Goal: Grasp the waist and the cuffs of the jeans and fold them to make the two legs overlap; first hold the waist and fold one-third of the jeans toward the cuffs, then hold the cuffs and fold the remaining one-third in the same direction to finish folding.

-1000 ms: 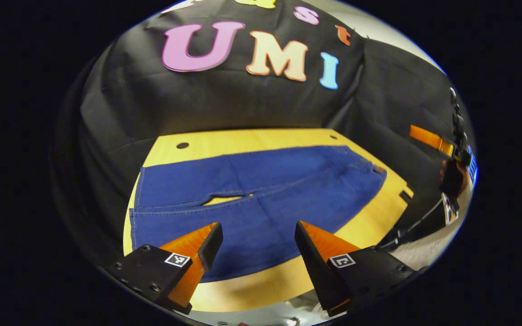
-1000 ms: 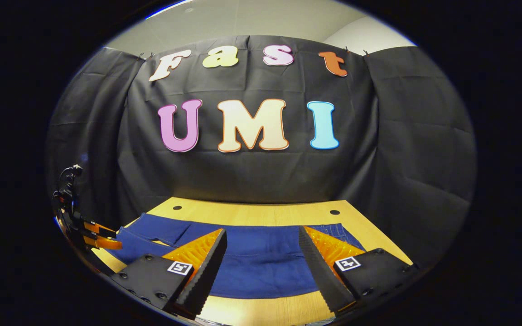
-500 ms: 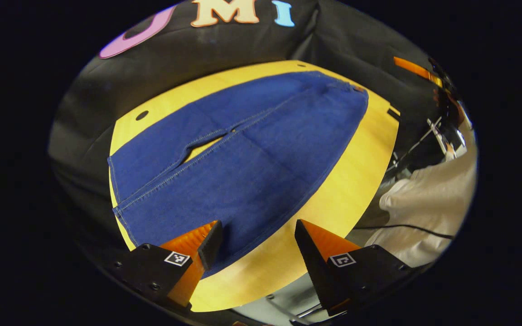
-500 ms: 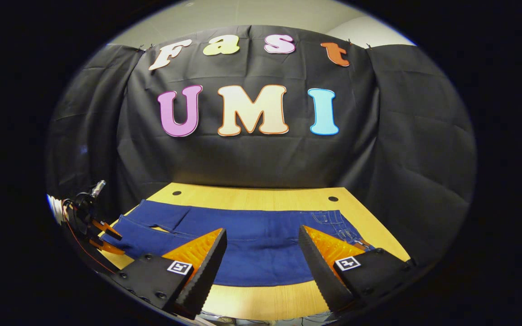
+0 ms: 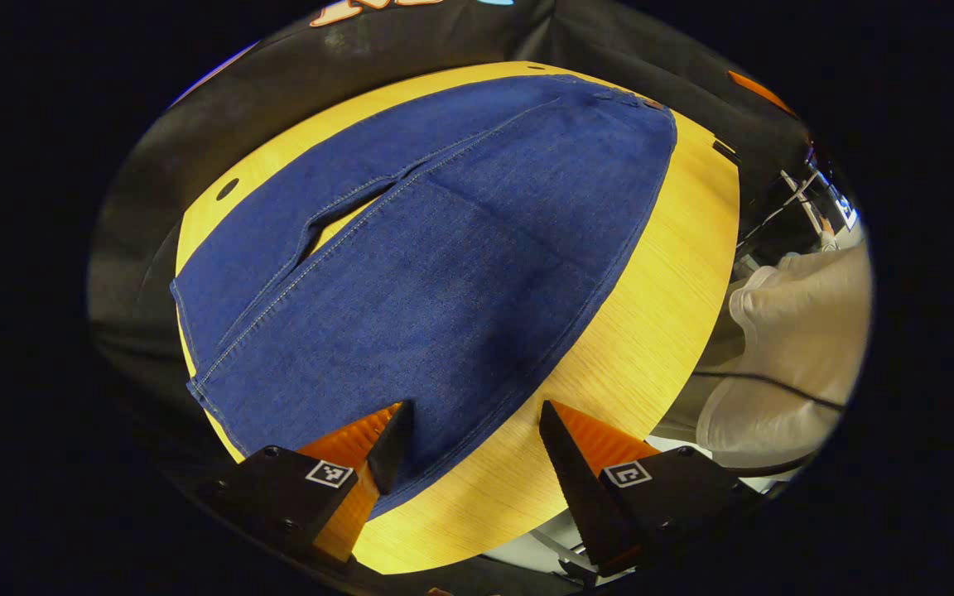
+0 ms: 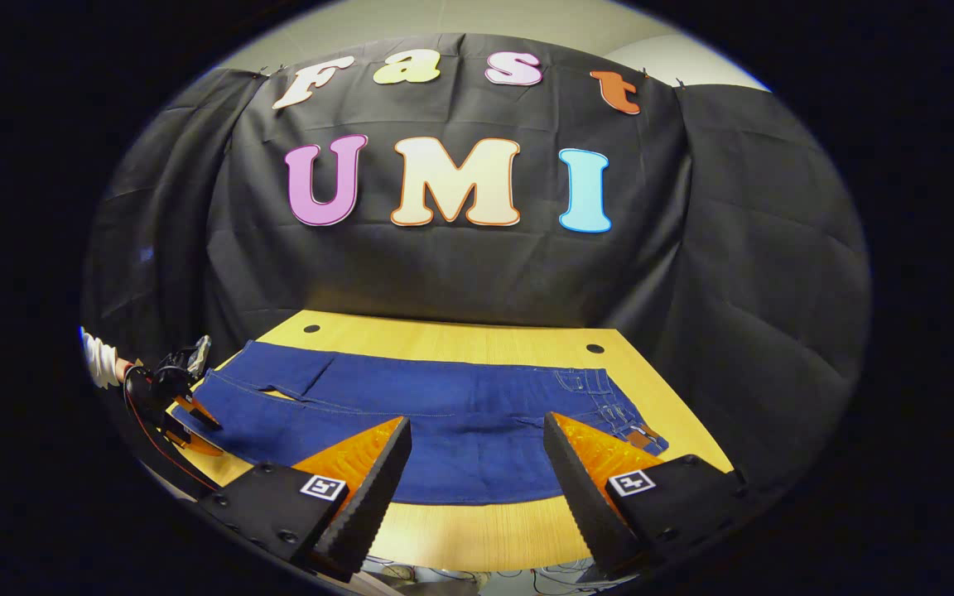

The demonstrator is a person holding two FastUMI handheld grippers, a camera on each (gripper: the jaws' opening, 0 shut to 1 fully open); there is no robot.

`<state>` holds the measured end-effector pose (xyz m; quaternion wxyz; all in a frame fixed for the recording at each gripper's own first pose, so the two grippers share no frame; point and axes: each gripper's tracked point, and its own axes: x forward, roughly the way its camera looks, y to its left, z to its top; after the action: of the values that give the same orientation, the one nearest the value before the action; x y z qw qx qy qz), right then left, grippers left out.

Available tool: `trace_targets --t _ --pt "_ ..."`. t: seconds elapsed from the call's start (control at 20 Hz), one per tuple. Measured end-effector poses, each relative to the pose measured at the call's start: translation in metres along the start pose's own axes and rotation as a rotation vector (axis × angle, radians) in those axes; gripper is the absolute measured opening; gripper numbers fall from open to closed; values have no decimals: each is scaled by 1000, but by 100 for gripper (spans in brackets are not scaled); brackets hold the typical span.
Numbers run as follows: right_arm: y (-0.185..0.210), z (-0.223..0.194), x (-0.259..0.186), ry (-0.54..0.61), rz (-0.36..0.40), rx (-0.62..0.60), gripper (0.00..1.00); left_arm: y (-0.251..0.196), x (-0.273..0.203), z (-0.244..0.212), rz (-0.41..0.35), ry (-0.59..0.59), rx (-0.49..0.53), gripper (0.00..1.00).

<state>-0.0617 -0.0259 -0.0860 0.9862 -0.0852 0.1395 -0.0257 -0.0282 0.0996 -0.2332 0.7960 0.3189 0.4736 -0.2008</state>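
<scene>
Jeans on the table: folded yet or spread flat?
Spread flat. The jeans lie full length on the table, both legs side by side with a gap between them, no layer turned over.

Left tongs (image 5: 469, 430) agape; right tongs (image 6: 477, 443) agape.

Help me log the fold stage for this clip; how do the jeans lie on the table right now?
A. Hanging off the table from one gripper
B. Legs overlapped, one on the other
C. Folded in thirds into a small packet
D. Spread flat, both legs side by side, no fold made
D: the jeans lie spread flat on the table, both legs side by side with a small gap between them, and both grippers' jaws are open.
</scene>
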Motion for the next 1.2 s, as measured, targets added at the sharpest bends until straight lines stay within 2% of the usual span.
trace_targets --t 0.2,0.55,0.6,0.65,0.7,0.85,0.9,0.95,1.0,1.1,1.2 --pt "-3 -3 4 7 -10 -2 99 -1 -1 1 -12 10 18 94" --pt "23 -8 19 24 50 11 99 1 -1 1 -6 25 -8 93" --pt "26 -9 19 24 57 8 99 6 0 -2 -6 19 -17 83" --pt "28 -8 20 23 63 5 99 10 0 -2 -5 12 -20 80" --pt "29 -9 22 25 66 4 99 14 -1 -2 -6 5 -15 64" --pt "30 -10 24 32 67 19 99 22 -1 0 -5 -9 2 37" --pt "30 -12 25 34 64 26 99 22 1 0 -6 -10 0 19" --pt "29 -12 25 35 59 33 99 21 0 1 -10 -14 6 17" --pt "29 -14 25 36 55 39 99 19 -1 0 -17 -16 5 7" --pt "30 -16 26 39 50 42 99 19 -2 0 -43 -13 0 2" --pt "31 -15 27 37 43 32 99 21 -2 -1 -81 -10 -37 1"
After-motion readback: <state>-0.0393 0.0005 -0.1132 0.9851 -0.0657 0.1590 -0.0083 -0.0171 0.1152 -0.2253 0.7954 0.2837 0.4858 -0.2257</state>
